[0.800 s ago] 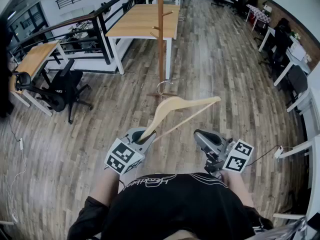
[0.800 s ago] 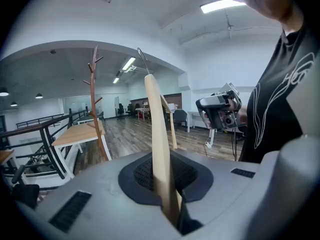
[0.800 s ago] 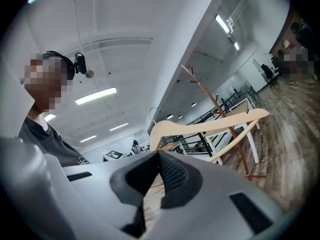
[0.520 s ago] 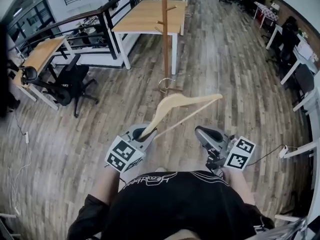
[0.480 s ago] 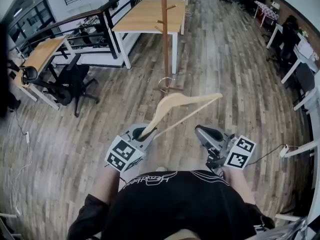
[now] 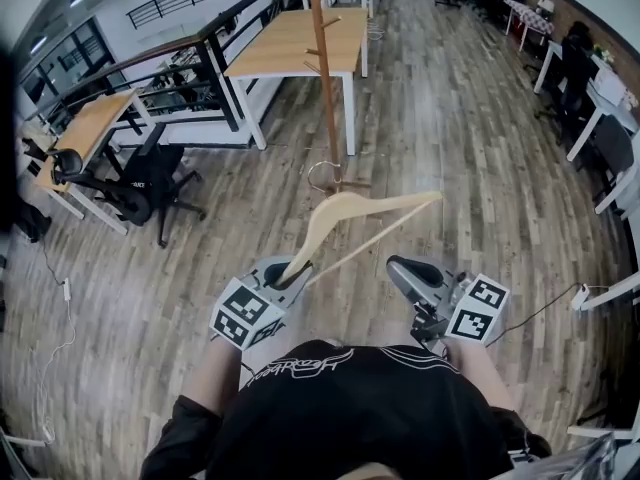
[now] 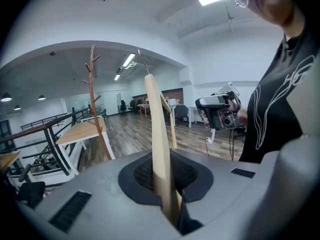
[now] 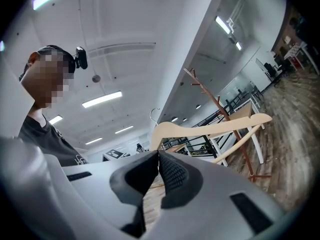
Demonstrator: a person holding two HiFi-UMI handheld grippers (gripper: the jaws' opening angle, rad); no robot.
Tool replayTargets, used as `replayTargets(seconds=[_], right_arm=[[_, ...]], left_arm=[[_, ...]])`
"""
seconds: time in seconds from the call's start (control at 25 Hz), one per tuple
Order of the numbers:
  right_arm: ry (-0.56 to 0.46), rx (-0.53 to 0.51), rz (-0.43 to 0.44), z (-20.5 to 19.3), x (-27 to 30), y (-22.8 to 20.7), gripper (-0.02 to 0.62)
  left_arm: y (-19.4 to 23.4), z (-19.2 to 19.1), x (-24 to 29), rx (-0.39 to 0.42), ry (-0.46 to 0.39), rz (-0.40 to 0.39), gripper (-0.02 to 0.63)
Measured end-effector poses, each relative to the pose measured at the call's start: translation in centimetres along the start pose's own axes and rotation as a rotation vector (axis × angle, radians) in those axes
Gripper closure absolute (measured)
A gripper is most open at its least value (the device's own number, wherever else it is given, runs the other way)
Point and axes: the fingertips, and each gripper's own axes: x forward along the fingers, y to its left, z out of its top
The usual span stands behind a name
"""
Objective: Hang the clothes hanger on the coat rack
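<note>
Grips the wooden clothes hanger [image 6: 355, 208] by the end of one arm in the left gripper [image 6: 284, 272], with the jaws pressed onto the wood from both sides. Holds it in the air in front of the body, slanting up and away from the gripper, with the metal hook [image 6: 321, 174] at the far top and the other arm reaching off to the right. Carries the right gripper [image 6: 404, 270] just beside it at about the same height, clear of the hanger, with the jaws shut together on nothing. Faces the coat rack [image 6: 324, 78], a reddish wooden pole with short pegs, upright on the plank floor [image 6: 450, 148] ahead and well apart from the hanger. Lines the hook up, in the head view, over the foot of the rack without touching it. Shows a pale wooden worktop [image 6: 290, 40] on white legs right behind the rack. Shows a black railing [image 6: 205, 63] further left, and a black office chair [image 6: 150, 183] on the floor below it.
</note>
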Motion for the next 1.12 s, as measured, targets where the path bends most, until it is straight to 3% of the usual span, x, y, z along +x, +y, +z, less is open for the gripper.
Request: replayTargets(seconds=[0.32,0.84,1.12], right_arm=[[0.053,0.045,-0.042,-1.2,4.8,-3.7,0.555],[0.068,0.041,-0.101,0.9,21.4,-9.9,0.555],[0.062,-0.009,-0.14,2.3,25.7,-11.6,0.555]], left_arm=[[5.3,-2.4,1.0,-0.031,0.008,-0.021,0.583],[23.6,-3.5,1.5,-0.022,-0.028,-0.068,0.583],[30.1,-2.8,3.0,-0.021,-0.041,-0.073,0.583]])
